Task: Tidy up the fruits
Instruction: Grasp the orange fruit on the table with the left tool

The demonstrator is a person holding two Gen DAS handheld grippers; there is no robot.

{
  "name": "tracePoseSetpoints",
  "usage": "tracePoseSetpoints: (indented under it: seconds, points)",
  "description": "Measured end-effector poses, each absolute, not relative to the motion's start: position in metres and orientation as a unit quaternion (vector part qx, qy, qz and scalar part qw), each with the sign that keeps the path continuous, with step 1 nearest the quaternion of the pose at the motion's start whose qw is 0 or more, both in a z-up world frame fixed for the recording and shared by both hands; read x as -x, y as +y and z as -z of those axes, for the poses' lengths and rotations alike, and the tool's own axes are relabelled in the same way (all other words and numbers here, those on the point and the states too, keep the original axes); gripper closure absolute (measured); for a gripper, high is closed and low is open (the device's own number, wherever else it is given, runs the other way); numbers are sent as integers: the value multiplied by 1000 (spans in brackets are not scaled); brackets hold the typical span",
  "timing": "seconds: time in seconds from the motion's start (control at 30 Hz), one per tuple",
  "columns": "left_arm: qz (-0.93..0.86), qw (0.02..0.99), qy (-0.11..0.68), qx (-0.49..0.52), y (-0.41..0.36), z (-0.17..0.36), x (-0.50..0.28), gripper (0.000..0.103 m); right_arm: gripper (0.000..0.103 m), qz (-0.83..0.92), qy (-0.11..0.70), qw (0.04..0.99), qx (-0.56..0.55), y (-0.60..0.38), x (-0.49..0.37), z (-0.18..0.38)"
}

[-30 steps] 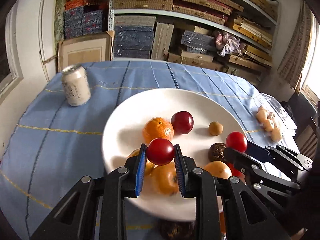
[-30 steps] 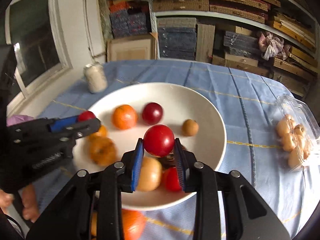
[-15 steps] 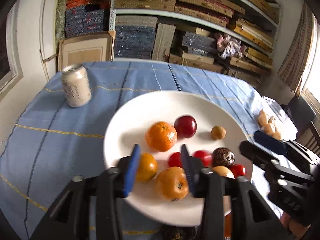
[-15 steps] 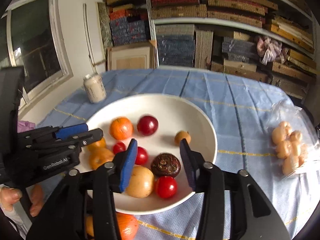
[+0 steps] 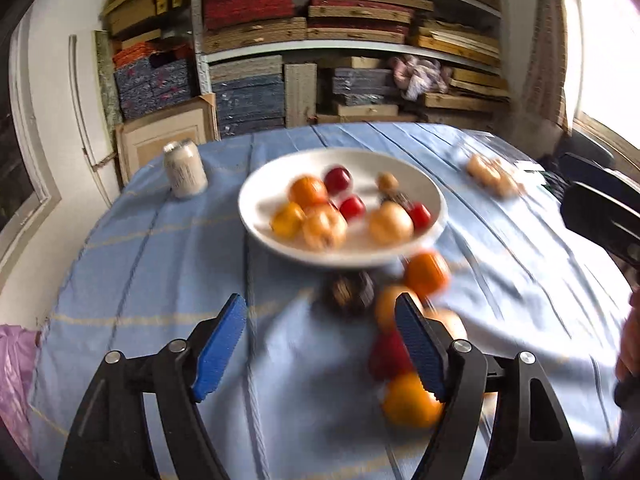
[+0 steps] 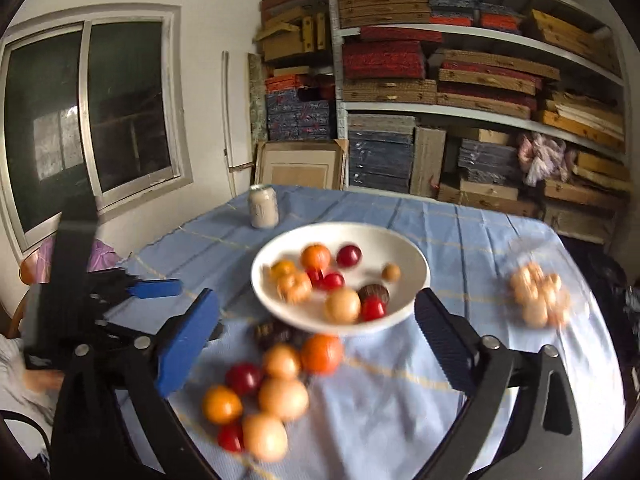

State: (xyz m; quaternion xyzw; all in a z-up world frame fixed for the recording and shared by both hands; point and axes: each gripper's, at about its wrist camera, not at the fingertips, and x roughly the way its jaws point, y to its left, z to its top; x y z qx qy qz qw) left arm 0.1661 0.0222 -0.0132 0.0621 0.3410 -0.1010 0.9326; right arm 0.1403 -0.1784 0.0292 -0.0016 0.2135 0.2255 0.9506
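- The left hand-held gripper (image 5: 320, 344), black with blue pads, hangs over the blue striped cloth of the round table (image 5: 152, 264); its jaws, just opened, stand wide with nothing between them.
- The right hand-held gripper (image 6: 316, 332) likewise gapes wide after opening and holds nothing; loose fruit lies on the cloth below the gap.
- A wide white ceramic bowl (image 6: 412, 264) sits at the table's centre, holding round fruits of red, orange and yellow (image 6: 316, 256) and one dark brown one.
- A blurred cluster of loose orange, yellow and red fruits (image 6: 280, 396) lies on the cloth at the bowl's six o'clock, just outside its rim.
- A pale drinks can (image 6: 263, 211) stands upright at the bowl's ten o'clock, well apart from it.
- A clear packet of small pale-orange fruits (image 6: 540, 296) rests at the bowl's three o'clock.
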Motion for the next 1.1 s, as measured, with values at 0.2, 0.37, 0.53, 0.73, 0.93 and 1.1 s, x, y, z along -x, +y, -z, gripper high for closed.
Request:
tracePoseSetpoints:
  seconds: [0.2,0.37,0.53,0.73,0.93,1.1]
  points:
    - [139,921,359,-53,16,43,-146,25,7,-203,251,946,-36,-209,-139,4]
    - [155,913,375,-50,12,53,-150,23,7,-209,271,939,-38,-208,-143,9]
    - [148,908,386,-71,7,62,-151,12,7,-212,280,936,-21,-200,-144,11]
    - [92,913,382,-113,14,67,-152,13,7,-225,305,925,30,-184,-142,21]
    - [99,909,397,-79,30,67,-159,45,7,-237,310,919,51,-173,-140,27]
    - [114,900,412,-83,29,71,-155,59,7,-237,319,916,52,-172,-141,30]
